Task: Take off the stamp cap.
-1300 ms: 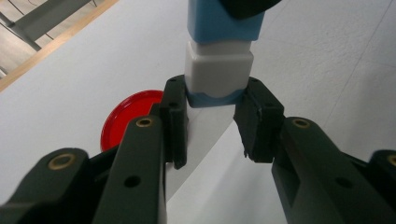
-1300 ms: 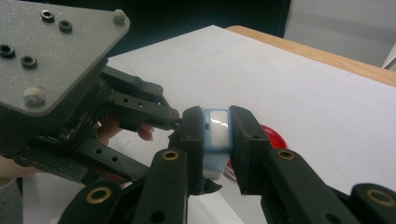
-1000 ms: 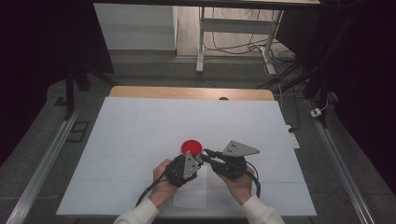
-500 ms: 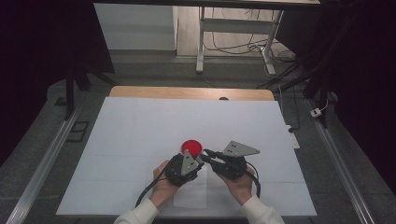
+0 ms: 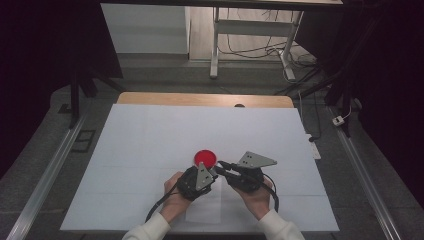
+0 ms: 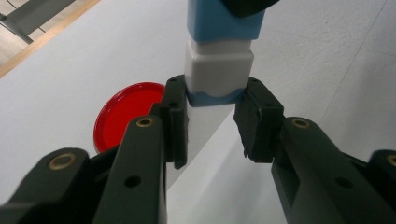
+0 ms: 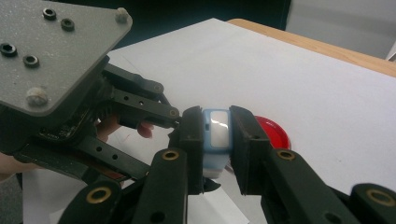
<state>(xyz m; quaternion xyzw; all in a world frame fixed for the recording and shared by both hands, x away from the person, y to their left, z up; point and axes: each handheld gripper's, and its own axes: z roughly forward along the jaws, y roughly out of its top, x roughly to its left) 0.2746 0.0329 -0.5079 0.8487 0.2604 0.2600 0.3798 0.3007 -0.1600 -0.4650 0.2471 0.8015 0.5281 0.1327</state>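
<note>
Left gripper (image 6: 211, 123) clamped on white-and-blue lower end of small block (image 6: 219, 70); right gripper (image 7: 215, 140) clamped on its light-blue upper part (image 7: 215, 135). Block held between both, just above white table cover (image 5: 150, 135), near red disc (image 5: 205, 157) (disc lying flat, untouched). Judged: light, rigid plastic, smooth sides, likely slippery. Two halves look like cap and body. Best hold: flat opposite faces, pads square on, each half separately.

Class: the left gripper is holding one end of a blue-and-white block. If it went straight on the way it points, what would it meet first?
Probably the right gripper, which clamps the far end of the same blue-and-white block; the red lid lies off to the side.
</note>
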